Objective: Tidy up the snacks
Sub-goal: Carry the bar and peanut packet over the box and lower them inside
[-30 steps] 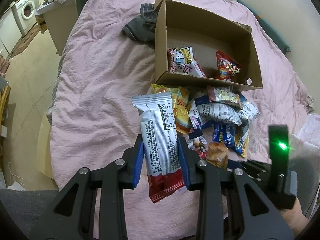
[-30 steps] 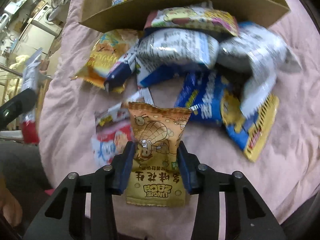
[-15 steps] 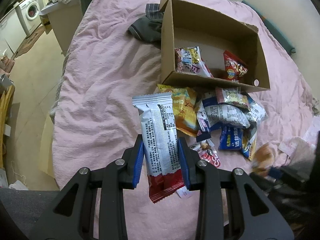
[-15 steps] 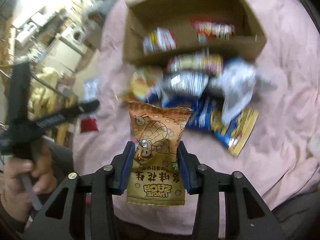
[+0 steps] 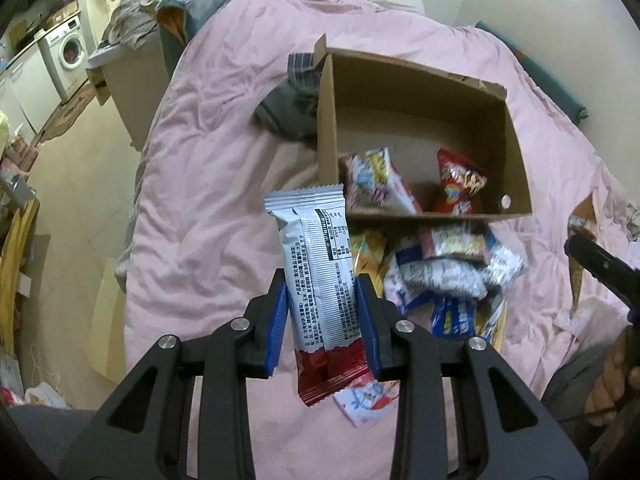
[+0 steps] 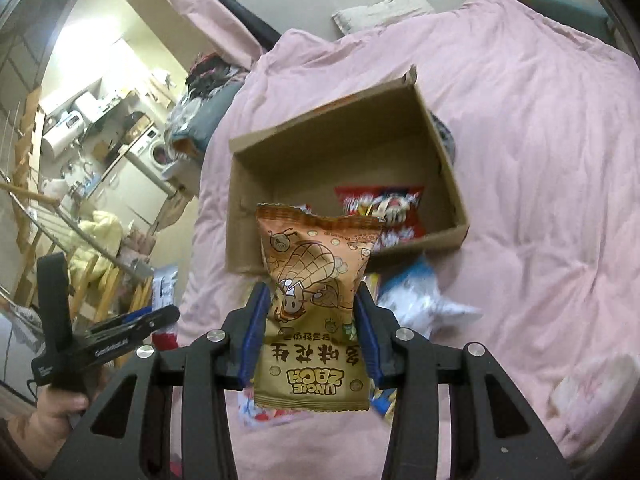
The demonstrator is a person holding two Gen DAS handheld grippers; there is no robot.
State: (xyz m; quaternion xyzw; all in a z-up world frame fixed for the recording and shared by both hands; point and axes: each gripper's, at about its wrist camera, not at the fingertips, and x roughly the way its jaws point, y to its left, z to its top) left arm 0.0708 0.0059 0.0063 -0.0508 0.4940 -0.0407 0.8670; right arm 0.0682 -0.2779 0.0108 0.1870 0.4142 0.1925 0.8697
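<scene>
- Looking through my left camera, I see the loose snack pile as a blur, so I cannot read those packs or count them.
- My silver and red snack bar hides part of the pile, and its red bottom end covers part of a small white pack on the pink blanket.
- Two packs lie in the cardboard box: a white and yellow bag on the left and a red bag on the right. Both are fuzzy.
- A grey cloth sits just left of the box, and the box wall cuts some of it off.
- From my right camera, the peanut bag blocks the near wall of the box, so I only see the red bag in there.
- My left gripper is squeezed on the snack bar. The blue pads press both sides of the bar, which stands upright with its top poking out past the tips.
- My right gripper is clamped on the peanut bag. The pads pinch its middle, and its print is upside down to me.
- Both packs hang in the air on the near side of the box.
- At the right edge of my left view, the other gripper is only a dark shape, with a hand partly cut off.
</scene>
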